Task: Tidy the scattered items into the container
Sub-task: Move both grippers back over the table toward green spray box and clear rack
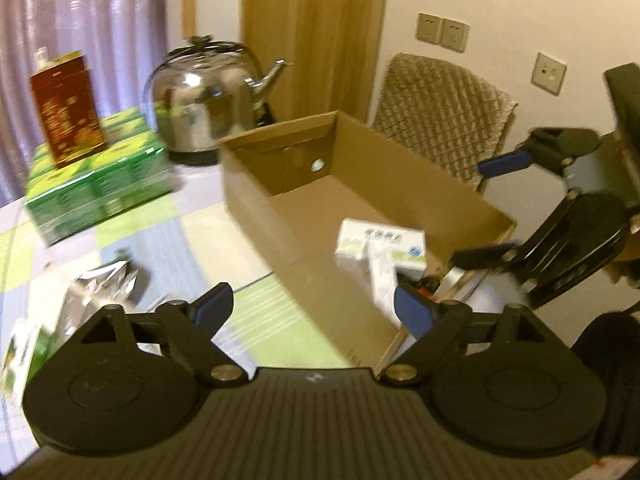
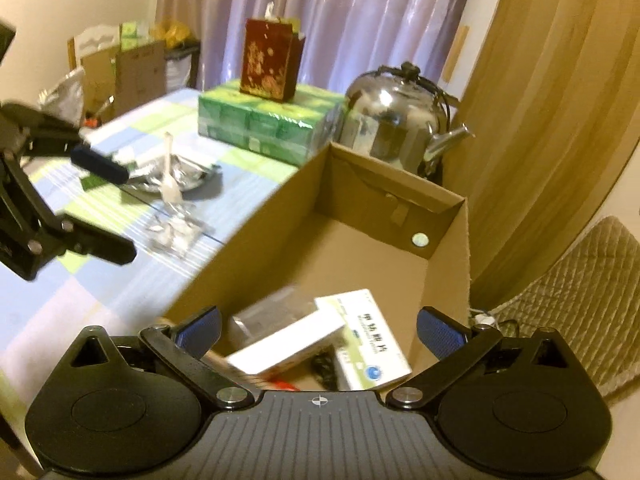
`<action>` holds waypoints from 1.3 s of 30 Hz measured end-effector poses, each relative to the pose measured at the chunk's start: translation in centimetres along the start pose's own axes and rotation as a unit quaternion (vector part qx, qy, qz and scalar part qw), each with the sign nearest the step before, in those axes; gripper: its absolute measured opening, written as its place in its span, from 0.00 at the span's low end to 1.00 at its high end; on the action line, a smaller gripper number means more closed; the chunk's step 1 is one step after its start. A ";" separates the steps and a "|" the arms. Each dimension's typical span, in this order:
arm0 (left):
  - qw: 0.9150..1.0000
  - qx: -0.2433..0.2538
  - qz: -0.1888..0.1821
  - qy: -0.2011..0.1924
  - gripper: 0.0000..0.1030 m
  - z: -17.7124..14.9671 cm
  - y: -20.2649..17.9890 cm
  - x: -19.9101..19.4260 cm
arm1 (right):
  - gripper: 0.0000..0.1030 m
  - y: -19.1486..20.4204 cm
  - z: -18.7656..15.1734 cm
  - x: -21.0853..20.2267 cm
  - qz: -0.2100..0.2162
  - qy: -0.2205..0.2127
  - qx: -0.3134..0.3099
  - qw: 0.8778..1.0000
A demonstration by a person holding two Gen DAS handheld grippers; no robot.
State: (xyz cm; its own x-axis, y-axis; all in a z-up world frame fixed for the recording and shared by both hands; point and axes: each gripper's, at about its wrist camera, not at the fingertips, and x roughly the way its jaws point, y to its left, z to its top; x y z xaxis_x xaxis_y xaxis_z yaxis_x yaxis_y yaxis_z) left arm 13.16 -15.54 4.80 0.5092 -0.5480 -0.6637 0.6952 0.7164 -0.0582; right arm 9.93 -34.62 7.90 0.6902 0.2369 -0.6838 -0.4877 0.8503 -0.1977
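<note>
An open cardboard box [image 1: 256, 188] [image 2: 248, 232] stands on the checked tablecloth. Two white medicine boxes [image 1: 380, 248] [image 2: 364, 336] lie crossed near its close end, with a dark item partly hidden under them. My left gripper [image 1: 312, 308] [image 2: 104, 206] is open and empty, hovering over the box's left wall. My right gripper [image 2: 320, 330] [image 1: 492, 210] is open above the medicine boxes, holding nothing. On the cloth outside lie a crumpled foil packet [image 1: 100, 284] [image 2: 188, 176], a white plastic spoon [image 2: 168, 176], a clear blister pack [image 2: 172, 232] and a green-and-white carton [image 1: 20, 352].
A steel kettle [image 1: 204, 104] [image 2: 392, 120] sits just behind the box. A shrink-wrapped green pack [image 1: 100, 184] [image 2: 268, 124] carries a dark red box [image 1: 68, 112] [image 2: 268, 64]. A padded chair [image 1: 444, 112] stands to the right. Cardboard clutter [image 2: 132, 68] fills the far corner.
</note>
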 end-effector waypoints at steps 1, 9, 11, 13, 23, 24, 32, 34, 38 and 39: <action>1.000 -0.005 0.006 0.003 0.86 -0.7 0.4 -0.5 | 0.98 0.5 -0.1 -0.4 0.004 -0.004 0.005 1.000; 0.996 -0.058 0.055 0.030 0.93 -6.9 3.9 -3.5 | 0.98 5.1 -0.6 -2.4 0.043 -0.023 0.028 0.998; 0.995 -0.065 0.067 0.036 0.93 -8.2 4.6 -4.2 | 0.98 6.3 -0.7 -2.4 0.054 -0.022 0.033 0.998; 0.994 -0.071 0.076 0.042 0.93 -9.1 5.0 -4.7 | 0.98 7.5 -0.8 -2.3 0.063 -0.021 0.034 0.997; 0.989 -0.099 0.101 0.043 0.95 -11.8 7.0 -7.3 | 0.98 12.3 -1.4 -1.2 0.092 0.000 0.044 0.995; 0.989 -0.100 0.103 0.043 0.95 -12.0 7.3 -7.5 | 0.98 12.6 -1.4 -1.2 0.093 0.002 0.042 0.995; 0.985 -0.114 0.123 0.039 0.95 -12.8 9.9 -8.9 | 0.98 15.1 -0.5 -0.1 0.103 0.006 0.031 0.994; 0.984 -0.118 0.126 0.039 0.95 -13.0 10.5 -9.0 | 0.98 15.7 -0.2 0.2 0.106 0.007 0.026 0.994; 0.983 -0.124 0.132 0.039 0.95 -13.2 11.8 -9.1 | 0.98 16.8 0.4 1.0 0.110 0.008 0.017 0.994; 0.982 -0.125 0.133 0.039 0.96 -13.3 12.1 -9.1 | 0.98 17.0 0.6 1.2 0.111 0.009 0.016 0.994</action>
State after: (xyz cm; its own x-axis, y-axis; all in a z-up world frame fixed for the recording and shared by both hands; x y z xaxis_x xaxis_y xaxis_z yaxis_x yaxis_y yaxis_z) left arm 10.19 3.87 0.23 0.6089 -0.2985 -0.7350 0.3916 0.9188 -0.0488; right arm 2.80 -19.58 4.09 0.5574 0.4129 -0.7203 -0.6101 0.7921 -0.0180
